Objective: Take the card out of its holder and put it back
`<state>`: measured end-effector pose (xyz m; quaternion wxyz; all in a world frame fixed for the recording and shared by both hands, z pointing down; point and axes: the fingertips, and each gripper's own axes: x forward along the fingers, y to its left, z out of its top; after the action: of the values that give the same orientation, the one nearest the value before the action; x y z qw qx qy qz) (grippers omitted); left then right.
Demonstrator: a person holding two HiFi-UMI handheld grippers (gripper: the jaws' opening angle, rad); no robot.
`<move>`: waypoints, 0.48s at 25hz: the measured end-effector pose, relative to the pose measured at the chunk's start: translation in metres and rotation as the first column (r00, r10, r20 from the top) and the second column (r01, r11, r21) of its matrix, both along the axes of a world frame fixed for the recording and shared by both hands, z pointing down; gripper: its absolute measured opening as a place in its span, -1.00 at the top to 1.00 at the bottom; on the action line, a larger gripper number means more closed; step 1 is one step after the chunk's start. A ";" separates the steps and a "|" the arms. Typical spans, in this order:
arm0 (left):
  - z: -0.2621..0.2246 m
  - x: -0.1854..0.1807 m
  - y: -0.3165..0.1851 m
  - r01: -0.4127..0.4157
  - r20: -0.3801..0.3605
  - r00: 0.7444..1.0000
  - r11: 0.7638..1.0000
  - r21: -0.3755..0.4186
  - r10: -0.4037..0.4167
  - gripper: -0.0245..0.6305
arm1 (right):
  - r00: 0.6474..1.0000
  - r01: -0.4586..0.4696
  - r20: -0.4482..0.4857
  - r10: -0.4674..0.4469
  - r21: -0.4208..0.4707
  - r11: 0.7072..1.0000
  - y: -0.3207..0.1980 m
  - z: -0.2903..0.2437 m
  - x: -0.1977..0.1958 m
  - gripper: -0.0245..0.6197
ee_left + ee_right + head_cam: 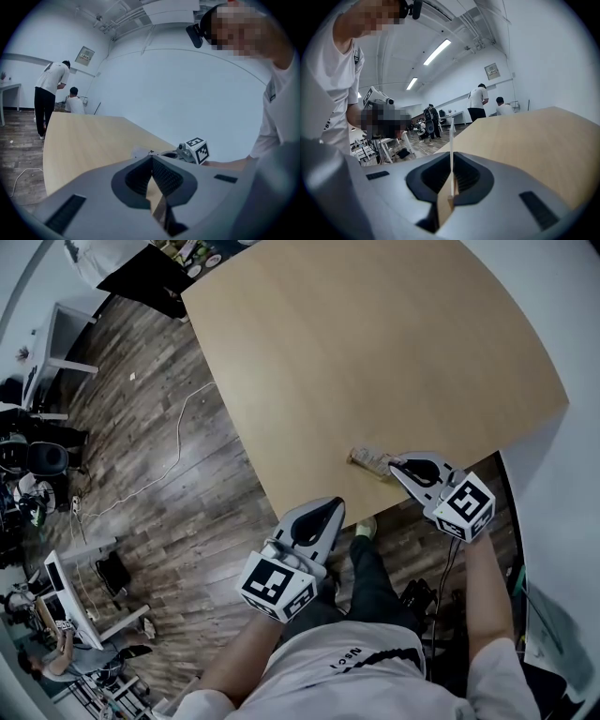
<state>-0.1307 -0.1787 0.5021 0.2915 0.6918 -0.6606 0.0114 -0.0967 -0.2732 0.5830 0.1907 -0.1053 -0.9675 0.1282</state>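
A small tan card holder [367, 460] lies near the front edge of the light wooden table [375, 352]. My right gripper [395, 465] touches its right end. In the right gripper view a thin white card [451, 154] stands edge-on between the jaws, and the right gripper [451, 187] is shut on it. I cannot tell whether the card still sits in the holder. My left gripper [331, 508] hangs just off the table's front edge, left of the holder and apart from it. Its jaws meet with nothing between them [152, 164]. From there the holder [140, 152] shows pale beside the right gripper's marker cube [198, 150].
The table's front edge [309, 498] runs diagonally just ahead of both grippers. Wooden floor with a white cable [178, 442] lies to the left. Desks and chairs [37, 465] stand at the far left. Two people [51, 93] are at the table's far end.
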 end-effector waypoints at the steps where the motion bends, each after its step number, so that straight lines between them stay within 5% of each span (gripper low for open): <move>1: 0.001 0.001 0.000 0.000 -0.001 1.000 1.000 -0.002 0.000 0.89 | 1.000 -0.002 -0.003 0.002 -0.005 1.000 0.000 0.003 0.000 0.85; 12: 0.006 0.001 -0.003 0.003 -0.006 1.000 1.000 -0.012 -0.003 0.89 | 1.000 -0.005 -0.010 0.004 -0.023 1.000 0.001 0.012 -0.001 0.85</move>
<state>-0.1301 -0.1814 0.5078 0.2977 0.6891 -0.6605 0.0127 -0.0980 -0.2725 0.5951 0.1942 -0.1046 -0.9652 0.1405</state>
